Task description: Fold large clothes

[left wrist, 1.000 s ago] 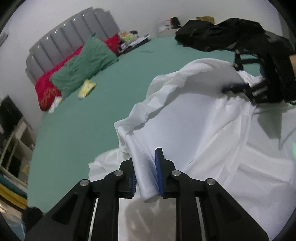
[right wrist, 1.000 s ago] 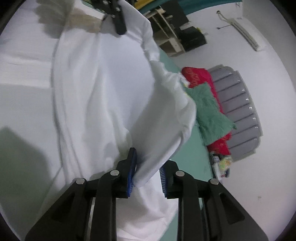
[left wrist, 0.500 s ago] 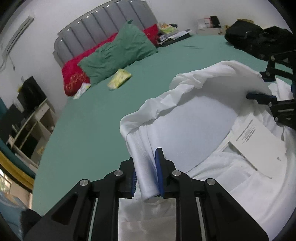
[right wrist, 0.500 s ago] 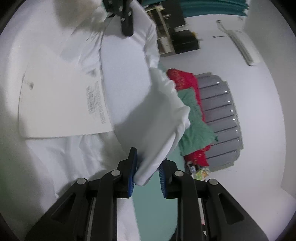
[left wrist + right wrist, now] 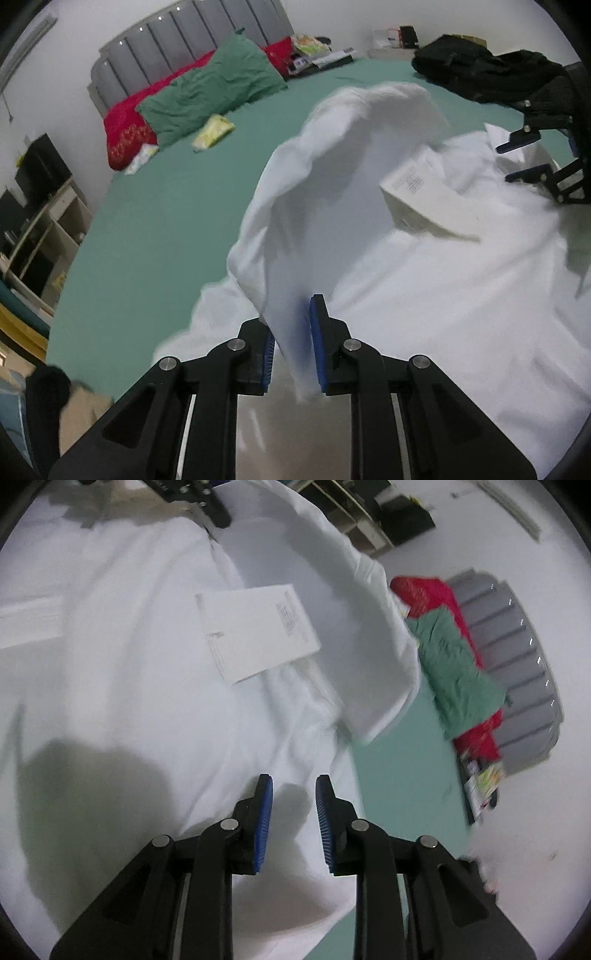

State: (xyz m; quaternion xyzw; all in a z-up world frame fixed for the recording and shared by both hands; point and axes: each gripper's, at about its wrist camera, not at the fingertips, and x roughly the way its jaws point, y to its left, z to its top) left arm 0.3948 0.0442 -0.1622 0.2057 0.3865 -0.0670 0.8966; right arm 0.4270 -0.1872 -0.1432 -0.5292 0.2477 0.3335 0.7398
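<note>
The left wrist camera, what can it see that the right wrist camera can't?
Only the left wrist view shows black clothes piled on the bed and a yellow packet. Only the right wrist view shows the right gripper up close, its jaws apart with nothing between them. Both show the white garment, the paper on it, the green pillow and the left gripper pinching white cloth.

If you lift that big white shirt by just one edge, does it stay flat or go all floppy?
Probably floppy: the white shirt droops in soft folds from where the left gripper pinches it. It is likely light too, since that small pinch holds up a whole flap. The paper sheet lying on it would probably slide off if that part got lifted.
</note>
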